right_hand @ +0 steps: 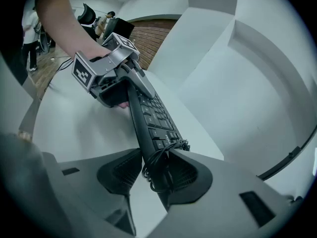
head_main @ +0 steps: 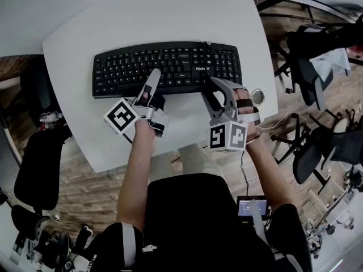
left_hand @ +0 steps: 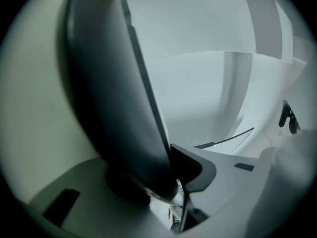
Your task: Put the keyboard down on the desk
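Left gripper [head_main: 152, 79]: clamped on the keyboard [head_main: 170, 66], at its near edge, left of middle. The dark case fills the gap between my jaws.
Right gripper [head_main: 218, 92]: pads pinch the same edge further right, with the coiled cable [right_hand: 154, 168] bunched between them.
Keyboard: runs crosswise ahead of both grippers, keys up, over the white desk [head_main: 170, 16] — can't tell if it's resting on it.
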{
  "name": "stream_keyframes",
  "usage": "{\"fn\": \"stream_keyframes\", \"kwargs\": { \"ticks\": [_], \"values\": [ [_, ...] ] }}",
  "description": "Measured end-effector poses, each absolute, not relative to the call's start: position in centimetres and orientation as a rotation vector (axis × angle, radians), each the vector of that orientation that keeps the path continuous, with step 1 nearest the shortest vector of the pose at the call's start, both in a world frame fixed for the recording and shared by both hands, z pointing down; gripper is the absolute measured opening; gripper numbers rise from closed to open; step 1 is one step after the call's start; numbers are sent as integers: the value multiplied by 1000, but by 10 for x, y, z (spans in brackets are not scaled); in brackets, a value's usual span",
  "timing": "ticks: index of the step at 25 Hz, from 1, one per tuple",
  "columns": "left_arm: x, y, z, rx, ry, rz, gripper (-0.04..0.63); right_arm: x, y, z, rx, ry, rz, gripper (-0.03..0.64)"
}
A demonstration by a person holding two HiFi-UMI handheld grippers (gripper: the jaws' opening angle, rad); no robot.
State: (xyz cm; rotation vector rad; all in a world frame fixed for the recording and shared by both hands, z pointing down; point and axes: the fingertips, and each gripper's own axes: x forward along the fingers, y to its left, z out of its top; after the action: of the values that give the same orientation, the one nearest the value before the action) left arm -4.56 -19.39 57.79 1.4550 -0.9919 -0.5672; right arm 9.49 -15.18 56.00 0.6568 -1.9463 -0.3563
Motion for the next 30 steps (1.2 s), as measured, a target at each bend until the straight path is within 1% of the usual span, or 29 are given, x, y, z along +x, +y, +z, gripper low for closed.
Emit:
{"fn": "stream_keyframes", "kwargs": {
  "ticks": [12, 17, 23, 30],
  "values": [
    [-38, -165, 566, 1488, -758, -552, 124, 94, -158, 560, 660, -1948, -360, 196],
    [-24, -132, 564, 1524, -674, -461, 124, 95, -166, 558, 666, -1961, -368, 196],
    [-43, -90, 569, 1818, -805, -55, 124, 95, -166, 560, 672, -1959, -369, 196],
    [-71, -100, 551, 2288, -989, 630, 124, 96, -165, 564, 662, -1960, -388, 196]
  ]
}}
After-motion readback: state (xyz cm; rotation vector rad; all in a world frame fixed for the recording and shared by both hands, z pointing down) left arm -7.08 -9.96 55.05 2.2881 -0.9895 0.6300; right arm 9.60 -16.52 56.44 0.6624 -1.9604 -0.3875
